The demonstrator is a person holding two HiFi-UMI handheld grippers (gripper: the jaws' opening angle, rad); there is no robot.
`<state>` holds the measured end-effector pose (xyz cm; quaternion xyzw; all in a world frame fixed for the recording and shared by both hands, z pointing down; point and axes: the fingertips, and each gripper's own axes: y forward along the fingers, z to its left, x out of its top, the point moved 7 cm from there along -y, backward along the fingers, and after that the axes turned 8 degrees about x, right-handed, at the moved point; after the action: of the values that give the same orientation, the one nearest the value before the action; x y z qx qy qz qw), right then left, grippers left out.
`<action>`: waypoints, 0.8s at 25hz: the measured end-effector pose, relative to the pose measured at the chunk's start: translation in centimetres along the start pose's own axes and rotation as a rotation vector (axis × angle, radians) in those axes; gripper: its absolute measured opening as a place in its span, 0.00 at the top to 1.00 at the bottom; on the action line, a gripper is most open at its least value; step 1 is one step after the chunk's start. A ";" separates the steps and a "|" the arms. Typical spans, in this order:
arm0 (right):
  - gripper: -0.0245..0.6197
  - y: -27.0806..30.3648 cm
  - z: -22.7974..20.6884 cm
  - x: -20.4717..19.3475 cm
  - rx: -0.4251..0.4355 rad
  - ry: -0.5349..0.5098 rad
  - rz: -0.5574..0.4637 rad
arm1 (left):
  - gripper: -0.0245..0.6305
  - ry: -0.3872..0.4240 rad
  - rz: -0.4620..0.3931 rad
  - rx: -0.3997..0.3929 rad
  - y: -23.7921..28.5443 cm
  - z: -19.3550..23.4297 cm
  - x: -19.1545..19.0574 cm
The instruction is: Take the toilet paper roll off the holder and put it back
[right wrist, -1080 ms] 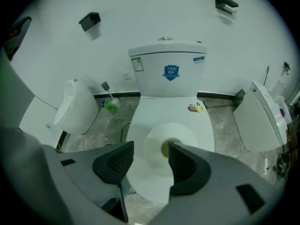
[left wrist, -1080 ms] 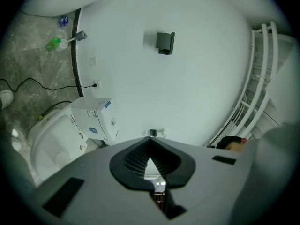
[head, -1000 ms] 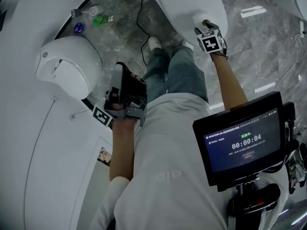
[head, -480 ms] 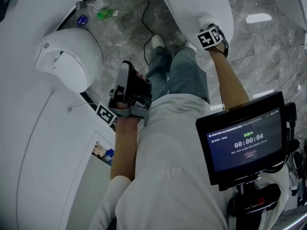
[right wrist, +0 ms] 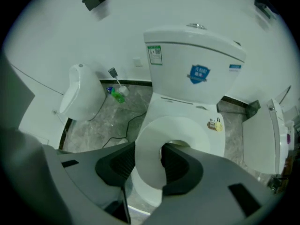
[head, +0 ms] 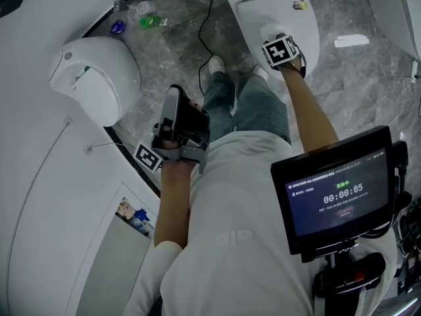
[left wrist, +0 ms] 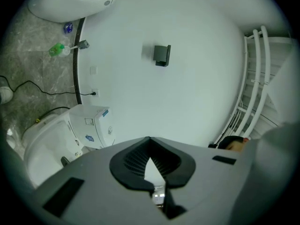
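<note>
The white toilet paper roll [right wrist: 143, 172] stands on end on the closed toilet lid [head: 309, 28]. My right gripper [right wrist: 149, 159] has one jaw outside the roll and the other down inside its hollow core. The jaws are closing, and both pads touch the roll's wall. In the head view the roll [head: 266, 31] peeks out beyond the right gripper [head: 276, 39] and its marker cube. My left gripper [head: 179, 107] hangs by the person's left thigh. In its own view the left gripper [left wrist: 149, 142] is shut with nothing in it.
A white urinal [head: 99, 78] hangs on the curved wall at the left, with a green bottle [head: 151, 22] and a black cable [head: 200, 51] on the marble floor. A small black fixture [left wrist: 161, 55] sits on the wall. A tablet screen [head: 335, 193] is at the lower right.
The right gripper has shifted slightly left over the roll, so its marker cube now covers most of it. The left gripper has barely moved.
</note>
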<state>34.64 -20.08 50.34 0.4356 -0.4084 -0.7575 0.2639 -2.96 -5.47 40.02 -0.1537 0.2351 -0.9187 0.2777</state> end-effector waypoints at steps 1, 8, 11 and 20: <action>0.70 -0.4 0.6 1.2 0.019 -0.007 -0.027 | 0.96 0.003 -0.011 -0.008 -0.1 0.1 0.1; 0.70 -4.1 5.9 8.5 0.222 0.003 -0.251 | 0.96 0.021 -0.059 -0.036 -0.8 0.4 0.3; 0.70 -5.7 8.8 7.5 0.349 0.114 -0.322 | 0.96 0.015 -0.017 0.034 -1.6 0.7 0.5; 0.70 -12.7 13.2 8.6 0.743 0.341 -0.639 | 0.96 0.051 -0.015 0.134 -3.3 0.8 2.8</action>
<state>18.39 -14.71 39.49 0.7202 -0.4477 -0.5222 -0.0903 -6.30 -4.92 42.82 -0.1132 0.1788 -0.9380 0.2744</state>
